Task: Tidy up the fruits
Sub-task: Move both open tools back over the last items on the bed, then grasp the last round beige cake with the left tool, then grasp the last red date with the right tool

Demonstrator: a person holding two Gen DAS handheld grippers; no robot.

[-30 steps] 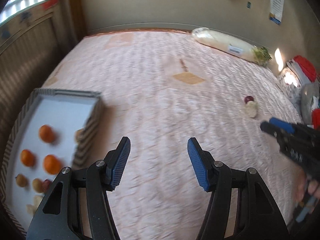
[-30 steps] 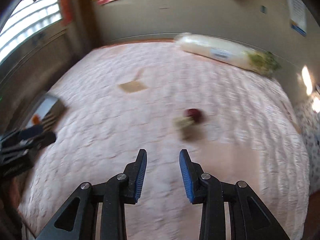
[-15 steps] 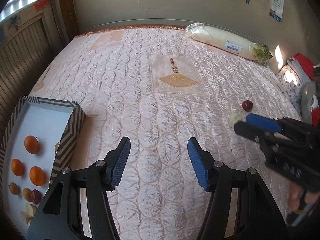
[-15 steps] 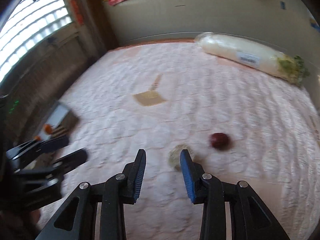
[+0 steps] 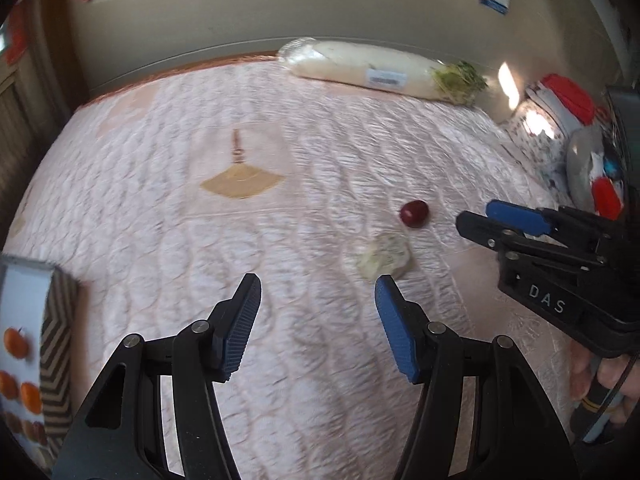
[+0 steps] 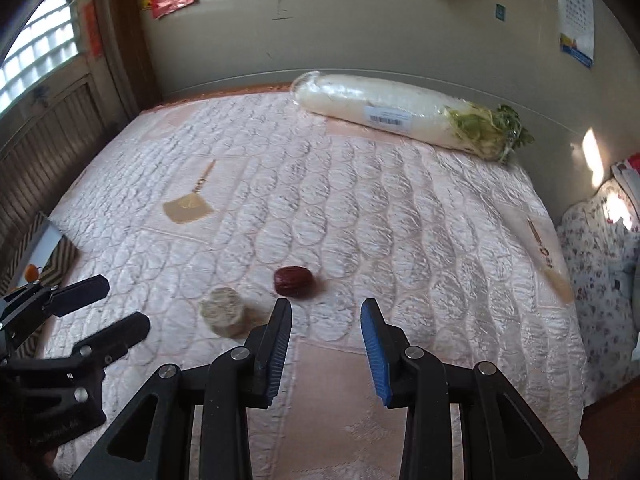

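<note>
A dark red date (image 5: 415, 213) (image 6: 293, 281) and a pale round slice (image 5: 383, 256) (image 6: 221, 310) lie side by side on the pink quilted bed. My left gripper (image 5: 316, 320) is open and empty, just short of the slice; it also shows in the right wrist view (image 6: 100, 308). My right gripper (image 6: 325, 340) is open and empty, just short of the date; it also shows in the left wrist view (image 5: 480, 220). A striped tray (image 5: 56, 320) at the left holds several oranges (image 5: 16, 342) and smaller fruits.
A long wrapped white radish (image 6: 400, 114) (image 5: 380, 70) lies along the far wall. Floral bedding and red-and-white items (image 5: 568, 100) are piled at the right edge. A wooden panel wall (image 6: 48, 140) runs along the left side.
Both grippers moved in toward the date and slice, which are now nearer in both views. The left gripper swung right, so the tray slid to the frame edge. Both stayed open.
</note>
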